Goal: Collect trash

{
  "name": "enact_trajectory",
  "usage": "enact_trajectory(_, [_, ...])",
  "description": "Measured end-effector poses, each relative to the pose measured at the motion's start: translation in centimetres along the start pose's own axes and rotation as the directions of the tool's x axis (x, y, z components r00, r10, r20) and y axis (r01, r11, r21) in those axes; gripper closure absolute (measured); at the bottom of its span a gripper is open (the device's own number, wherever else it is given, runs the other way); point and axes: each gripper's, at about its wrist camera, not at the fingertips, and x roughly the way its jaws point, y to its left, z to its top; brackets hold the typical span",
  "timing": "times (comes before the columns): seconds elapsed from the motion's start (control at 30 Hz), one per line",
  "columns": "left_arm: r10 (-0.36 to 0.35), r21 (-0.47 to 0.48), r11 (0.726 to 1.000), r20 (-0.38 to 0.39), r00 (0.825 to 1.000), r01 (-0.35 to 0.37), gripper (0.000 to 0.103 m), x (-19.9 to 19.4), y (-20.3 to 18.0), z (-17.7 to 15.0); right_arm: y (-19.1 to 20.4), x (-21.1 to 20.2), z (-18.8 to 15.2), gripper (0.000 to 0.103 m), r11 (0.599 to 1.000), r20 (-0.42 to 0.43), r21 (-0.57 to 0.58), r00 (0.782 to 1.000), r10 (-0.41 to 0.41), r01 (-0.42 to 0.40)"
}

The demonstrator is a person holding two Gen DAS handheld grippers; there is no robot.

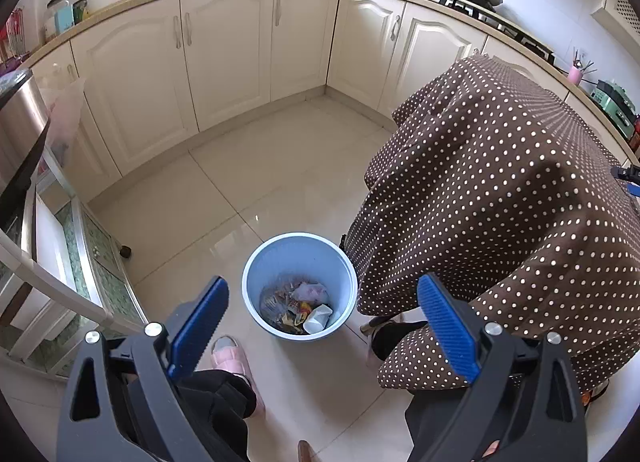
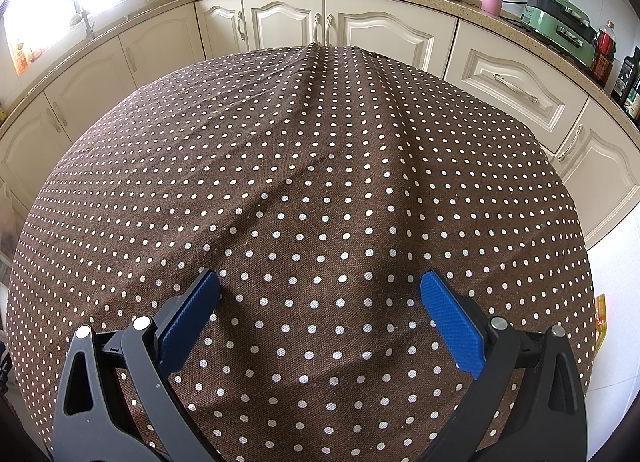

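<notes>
Left wrist view showed the left hand-held gripper (image 1: 322, 310) spread wide and empty, hanging over the blue bin (image 1: 256, 262) that stood on the tiled floor (image 1: 248, 182) between its blue pads. A sensible way to do this step, as I judged it, would be to centre the jaws over the rim at about 12 o'clock from the gripper, come straight down, and close on the liner or the rim rather than on loose scraps, keeping clear of the pink slipper (image 1: 232, 354) at 7 o'clock of the bin.

The trash (image 1: 298, 304) sat low in the bin: crumpled wrappers, a clear plastic bag and a white carton-like piece, filling only the bottom. It looked light and loose, likely to shift when gripped.

The right hand-held gripper (image 2: 320, 310) was also wide open and held nothing, poised above the brown polka-dot cloth covering the tabletop (image 2: 320, 162); no rubbish showed on that cloth. The bin stood just beside the cloth's hanging edge, at its 9 o'clock.
</notes>
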Motion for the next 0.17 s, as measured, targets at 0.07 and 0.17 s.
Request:
enact_trajectory(0.07, [-0.001,-0.002,1.000,-0.007,1.000,0.001,0.010,0.41,0.23,-0.03,0.00,0.00,-0.01,0.006,1.000,0.000,0.000,1.000,0.000,0.000])
enact_trajectory(0.17, [-0.002,-0.010,1.000,-0.021,1.000,0.002,0.010,1.18,0.61,-0.06,0.00,0.00,0.00,0.006,1.000,0.000,0.000,1.000,0.000,0.000])
